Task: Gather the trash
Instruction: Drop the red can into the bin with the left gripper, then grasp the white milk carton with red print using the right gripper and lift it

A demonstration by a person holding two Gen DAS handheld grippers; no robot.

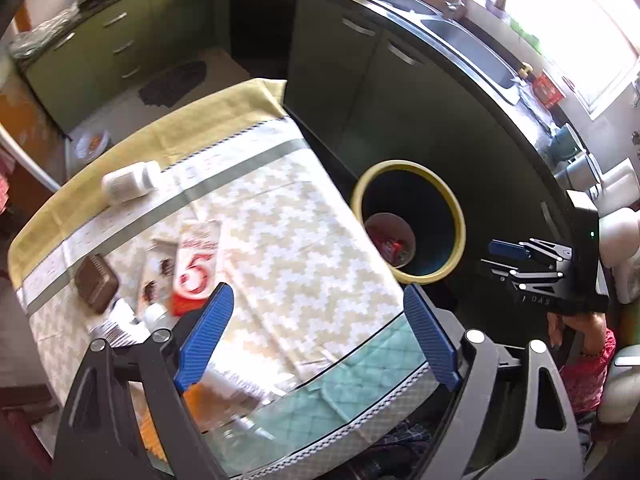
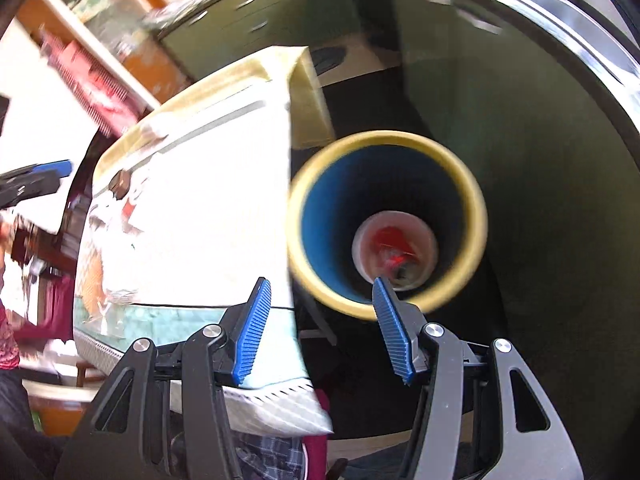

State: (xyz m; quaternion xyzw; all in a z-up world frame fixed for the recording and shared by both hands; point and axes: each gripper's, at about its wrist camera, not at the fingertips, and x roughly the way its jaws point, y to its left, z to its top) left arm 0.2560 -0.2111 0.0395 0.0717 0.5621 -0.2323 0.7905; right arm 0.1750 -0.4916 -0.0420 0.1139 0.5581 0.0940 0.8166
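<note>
Both tools are spread wide and carry nothing. The left tool [image 1: 316, 332] hangs over the near end of the worktop [image 1: 288, 216]; the right tool [image 2: 320, 328] points down toward the round blue bin with a yellow rim [image 2: 386, 220], which stands on the floor just beside the worktop's edge and already holds some red and pale scraps.

The trash left to collect lies on the worktop's left side: a white packet with a red numeral [image 1: 196, 264], a brown ridged plastic tray [image 1: 96, 284], flat printed wrappers [image 1: 154, 276] and a white plastic bottle lying on its side [image 1: 130, 182].

The risks, as I judge them: the flat packet and wrappers overlap, so a pinch may lift one and drag another off the edge; the bottle may roll when nudged; a release off-centre may miss the bin's opening.

A patterned beige-and-white cloth covers the worktop, and may bunch under a low grab. Around it runs a kitchen with dark green cabinets [image 1: 360, 92] and a steel sink [image 1: 472, 44] under a bright window.
</note>
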